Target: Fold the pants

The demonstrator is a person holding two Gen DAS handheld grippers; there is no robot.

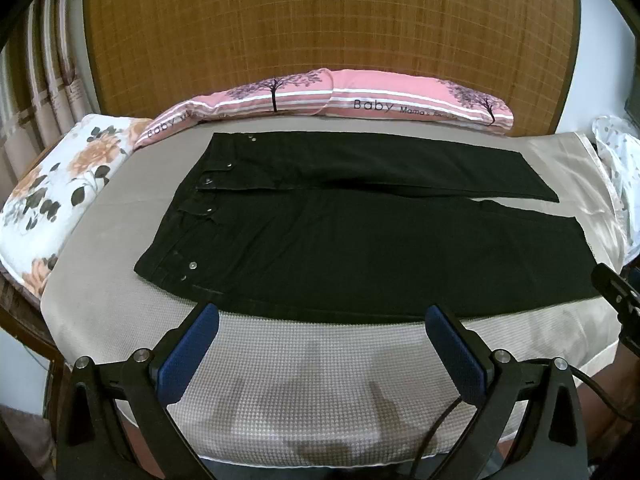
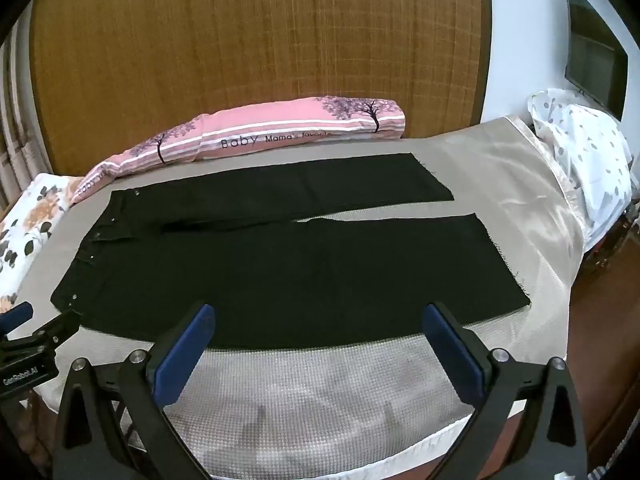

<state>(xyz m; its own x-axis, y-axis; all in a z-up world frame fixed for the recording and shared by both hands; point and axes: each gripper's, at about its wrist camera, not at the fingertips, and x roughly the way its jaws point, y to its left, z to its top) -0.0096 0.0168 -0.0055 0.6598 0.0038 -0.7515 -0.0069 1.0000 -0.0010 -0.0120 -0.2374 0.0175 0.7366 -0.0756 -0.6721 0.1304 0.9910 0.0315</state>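
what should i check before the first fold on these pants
1. Pants lie flat, both legs spread: ok.
2. Left gripper open, holds nothing: ok.
3. Right gripper open, holds nothing: ok.
4. Near edge of the pants in front of both grippers: ok.
5. Pink pillow apart from the far leg: ok.
6. Far leg wrinkle-free near the crotch: cannot tell.

Your left gripper (image 1: 322, 316) hides a strip of the pants' (image 1: 360, 248) near edge behind its blue fingertips (image 1: 208, 320). The right gripper (image 1: 618, 304) is cut off at that view's right edge, so its jaws cannot be read there. On the pink pillow (image 2: 256, 136) behind the pants, the lettering after "Mama's" is too small to read. The wall screen (image 2: 596, 48) blurs near the right wrist view's rim.
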